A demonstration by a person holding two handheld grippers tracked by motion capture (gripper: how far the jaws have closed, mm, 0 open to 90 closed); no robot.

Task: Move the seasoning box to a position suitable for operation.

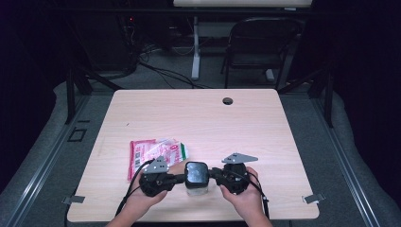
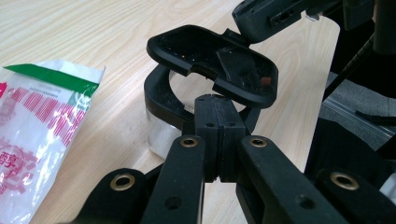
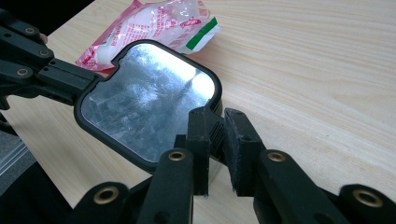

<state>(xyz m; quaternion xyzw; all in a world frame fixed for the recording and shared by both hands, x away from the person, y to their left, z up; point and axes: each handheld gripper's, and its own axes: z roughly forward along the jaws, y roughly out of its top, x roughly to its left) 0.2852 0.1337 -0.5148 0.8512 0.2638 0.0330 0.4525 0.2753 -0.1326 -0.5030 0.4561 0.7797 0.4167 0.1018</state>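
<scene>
I am looking down at the pale wooden counter [image 1: 198, 113]. At the left, a red-and-white plastic packet [image 1: 153, 153] is lying flat, just far-left of my left hand. My left tool [image 1: 178, 179] is pointing right, and in the left gripper view its jaws are sitting clenched together against the near rim of a small clear container [image 2: 161, 128] with a black collar. That container [image 1: 196, 189] is standing on the counter near the near edge, between my two hands. Its black lid [image 1: 196, 173] is tilting open above it; in the left gripper view I am seeing the lid's underside [image 2: 212, 63], and in the right gripper view its shiny top [image 3: 144, 100]. At the right, my right tool [image 1: 213, 174] is pointing left, and its jaws are gripping the lid's tab at the near edge [image 3: 215, 133].
</scene>
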